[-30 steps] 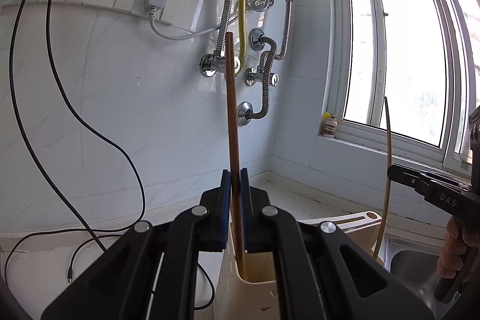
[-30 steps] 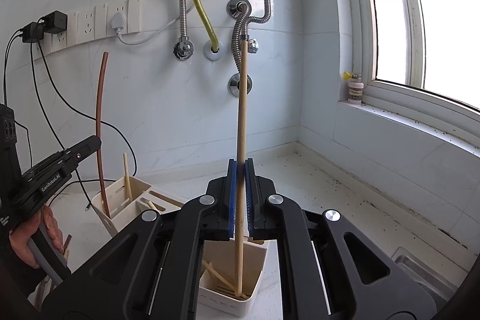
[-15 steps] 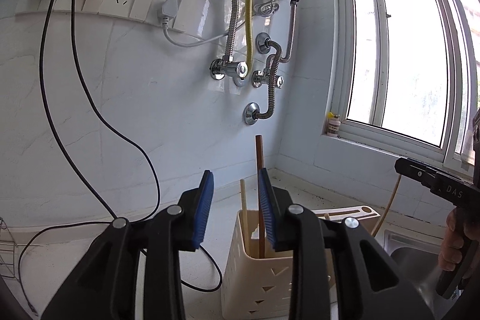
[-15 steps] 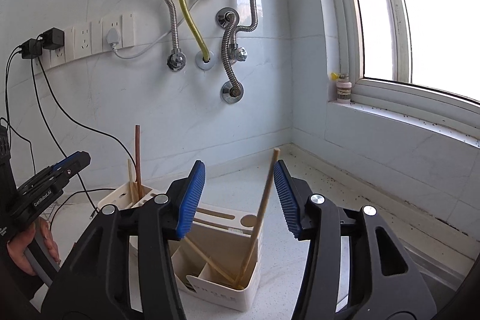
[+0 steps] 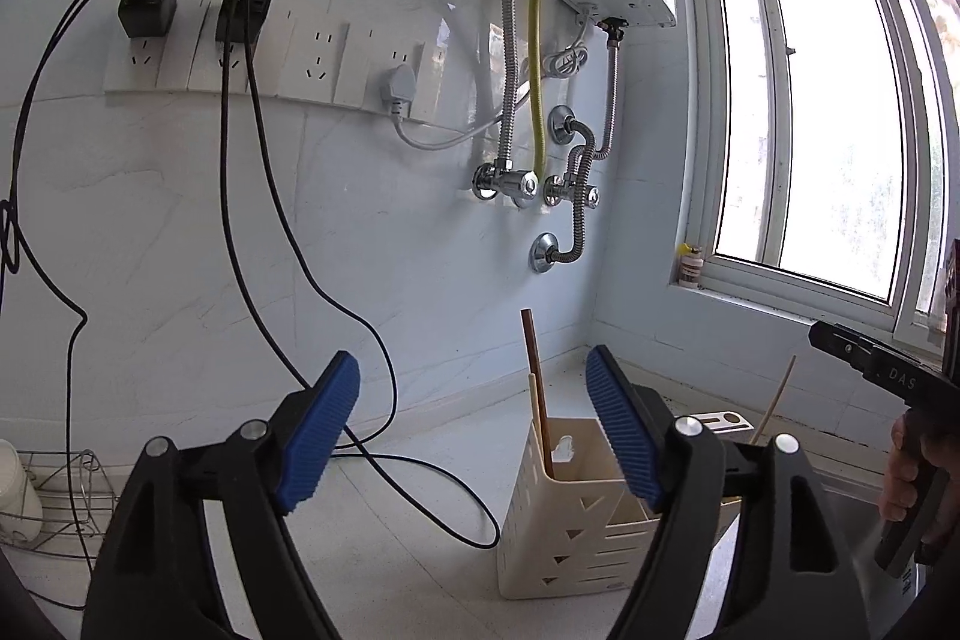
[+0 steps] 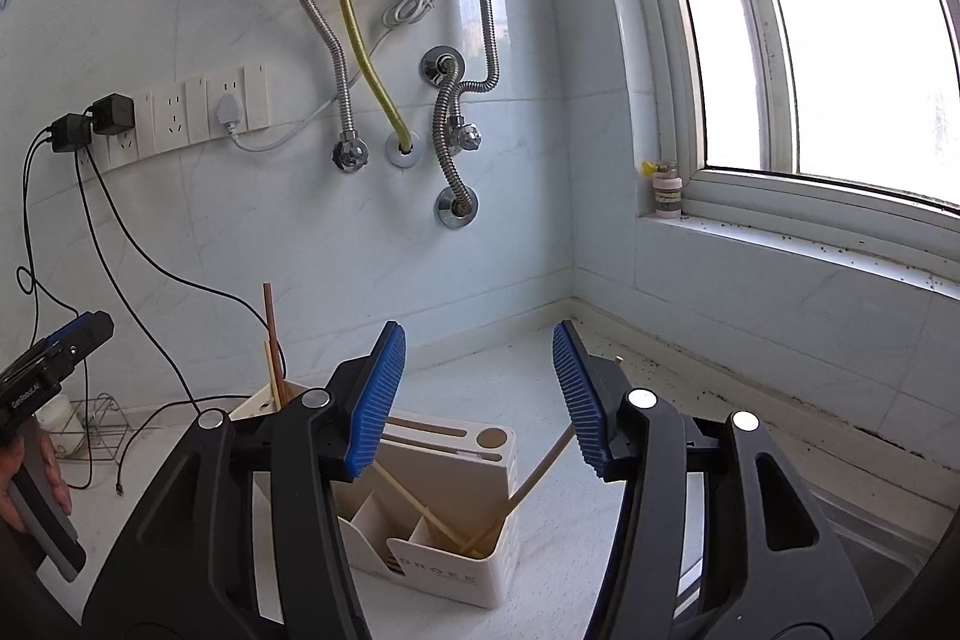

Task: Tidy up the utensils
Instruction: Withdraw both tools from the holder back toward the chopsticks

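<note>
Both tools have let go since a second ago: the left tool [image 5: 471, 427], then clamped on the dark brown wooden chopstick [image 5: 534, 382], has just been opening and gapes wide and empty, the stick upright beyond it in the cream perforated plastic holder [image 5: 570, 538]. The right tool [image 6: 480, 394] has likewise been opening; its pale wooden chopstick [image 6: 540, 466] leans in the white divided plastic caddy [image 6: 456, 568] on the white bench [image 6: 510, 382], below and beyond the pads.
</note>
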